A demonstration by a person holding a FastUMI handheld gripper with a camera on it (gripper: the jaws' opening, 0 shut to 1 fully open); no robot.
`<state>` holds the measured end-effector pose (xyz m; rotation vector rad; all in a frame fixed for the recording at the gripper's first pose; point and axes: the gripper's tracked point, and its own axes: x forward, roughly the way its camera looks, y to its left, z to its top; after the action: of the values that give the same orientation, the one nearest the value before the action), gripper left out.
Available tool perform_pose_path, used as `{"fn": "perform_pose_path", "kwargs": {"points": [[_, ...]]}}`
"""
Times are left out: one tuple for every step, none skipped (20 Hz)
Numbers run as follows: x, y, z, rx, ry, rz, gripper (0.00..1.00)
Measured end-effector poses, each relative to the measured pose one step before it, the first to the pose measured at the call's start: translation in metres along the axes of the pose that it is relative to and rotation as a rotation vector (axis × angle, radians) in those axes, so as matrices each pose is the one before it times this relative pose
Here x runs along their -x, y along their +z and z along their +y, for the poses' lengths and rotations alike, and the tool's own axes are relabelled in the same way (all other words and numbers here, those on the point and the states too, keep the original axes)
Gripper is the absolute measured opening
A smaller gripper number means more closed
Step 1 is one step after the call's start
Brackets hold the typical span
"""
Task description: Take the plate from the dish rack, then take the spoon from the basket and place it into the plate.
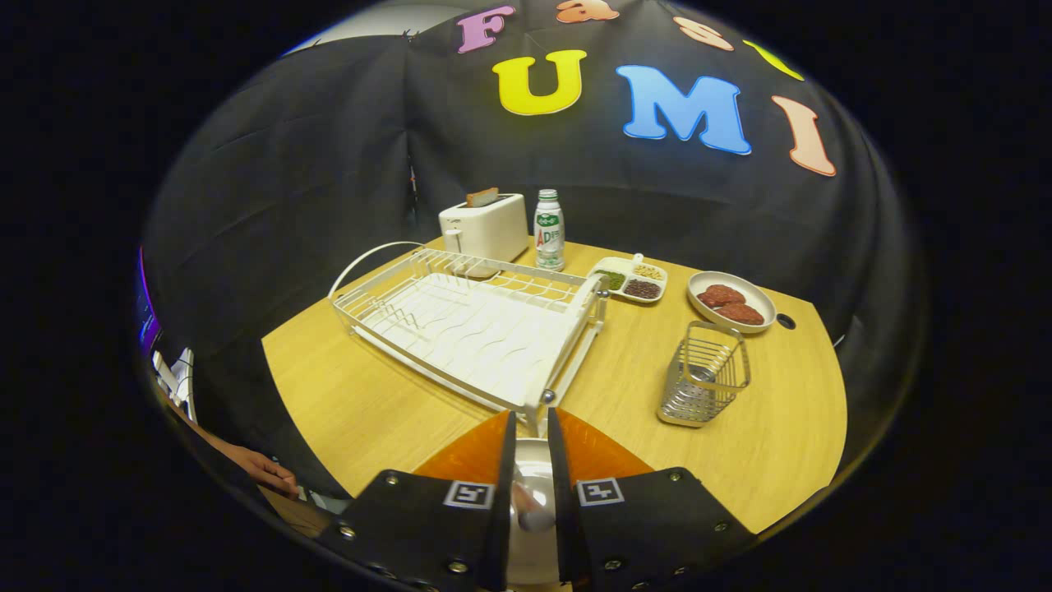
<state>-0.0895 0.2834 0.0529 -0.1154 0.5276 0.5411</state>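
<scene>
Gripper view, read from left to right: a person's hand (267,470) rests low at the table's edge, then comes the white dish rack (468,329), which looks bare of dishes, with a toaster (485,228) and a bottle (549,230) beyond it. Nearest the camera, the gripper (531,460) has its fingers drawn close on the shiny spoon (530,493), directly above the orange plate (477,452) lying on the wooden table (345,395). Further right stand the wire basket (705,374), a divided snack tray (631,279) and a bowl of patties (731,300). The placing step seems nearly done. To finish well, the holder should lower the spoon until it rests flat inside the plate, then part the fingers gently so it does not bounce out.
</scene>
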Motion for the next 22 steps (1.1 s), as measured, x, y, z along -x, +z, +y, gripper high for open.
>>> {"fn": "perform_pose_path", "kwargs": {"points": [[0.00407, 0.00510, -0.00429, -0.01002, -0.01362, -0.02188, 0.27], [0.00558, 0.00943, -0.00727, -0.00857, -0.01679, -0.03209, 0.27], [0.00731, 0.00873, -0.00459, -0.01046, -0.01806, -0.03270, 0.26], [0.00479, 0.00952, -0.00790, -0.01031, -0.02444, -0.02759, 0.27], [0.00551, 0.00936, -0.00933, -0.01031, -0.02704, -0.02930, 0.26], [0.00539, 0.01392, -0.01122, -0.01001, -0.02869, -0.03459, 0.26], [0.00571, 0.01216, -0.01040, -0.00851, -0.02985, -0.03397, 0.26], [0.00655, 0.01627, -0.01100, -0.00730, -0.03083, -0.03817, 0.26], [0.00426, 0.01868, -0.01057, -0.00526, -0.03225, -0.04541, 0.26], [0.00635, 0.02045, -0.01264, -0.00400, -0.03457, -0.04956, 0.26], [0.00556, 0.01894, -0.01256, -0.00578, -0.03136, -0.05204, 0.26], [0.00420, 0.01952, -0.01248, -0.00908, -0.03126, -0.04567, 0.26], [0.00221, 0.01450, -0.01291, -0.01050, -0.03488, -0.03527, 0.26], [0.00204, 0.01371, -0.01100, -0.00911, -0.02684, -0.02988, 0.28], [0.00241, 0.00941, -0.00627, -0.00779, -0.01016, -0.02154, 0.51], [0.00639, 0.00925, -0.00687, 0.00224, -0.01590, -0.01622, 0.75], [-0.00515, 0.00075, -0.01257, 0.00790, -0.02310, -0.01370, 0.98], [0.00011, 0.00437, -0.00829, 0.00325, -0.01693, -0.01795, 0.96], [0.00125, 0.00319, -0.00221, -0.00085, -0.00443, -0.01338, 0.97], [-0.00017, 0.00259, -0.00288, 0.00940, -0.00392, -0.01685, 0.97], [-0.00489, 0.00585, -0.00483, 0.01342, -0.00333, -0.02082, 0.97], [-0.00230, 0.00095, -0.00512, 0.01222, -0.00928, -0.00657, 0.97]]}}
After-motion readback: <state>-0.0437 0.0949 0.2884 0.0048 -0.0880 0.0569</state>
